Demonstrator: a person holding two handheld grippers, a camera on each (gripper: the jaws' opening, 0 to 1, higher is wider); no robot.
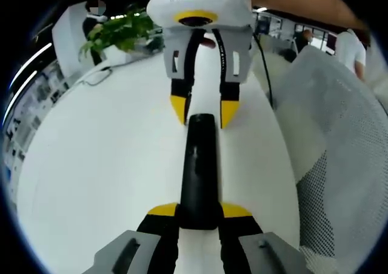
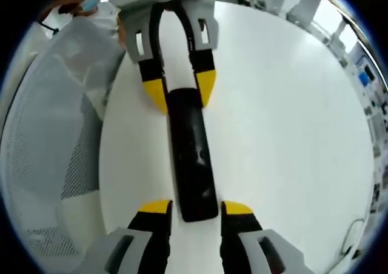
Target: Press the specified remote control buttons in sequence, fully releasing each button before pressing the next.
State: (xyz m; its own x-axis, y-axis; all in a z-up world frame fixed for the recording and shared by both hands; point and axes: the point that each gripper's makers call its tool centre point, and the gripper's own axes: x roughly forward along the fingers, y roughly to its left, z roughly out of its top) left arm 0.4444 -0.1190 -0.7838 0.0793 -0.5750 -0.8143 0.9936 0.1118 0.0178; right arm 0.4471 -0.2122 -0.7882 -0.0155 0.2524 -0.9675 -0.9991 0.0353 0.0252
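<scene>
A long black remote control [image 1: 199, 171] lies lengthwise on the white table [image 1: 109, 165] between my two grippers, which face each other. My left gripper [image 1: 199, 211] is shut on the remote's near end, its yellow tips pressed against both sides. My right gripper [image 1: 204, 110] comes in from the top of the left gripper view, its yellow tips straddling the remote's far end. In the right gripper view the remote [image 2: 193, 159] ends between my right gripper [image 2: 196, 208] tips with a thin gap on each side, so that gripper is open. The left gripper [image 2: 180, 91] grips the far end there.
A white mesh chair back [image 1: 339, 165] stands close along one side of the table, also seen as the mesh chair [image 2: 48, 140]. A green plant [image 1: 121, 31] and a cable [image 1: 97, 77] sit at the table's far end. People stand in the background.
</scene>
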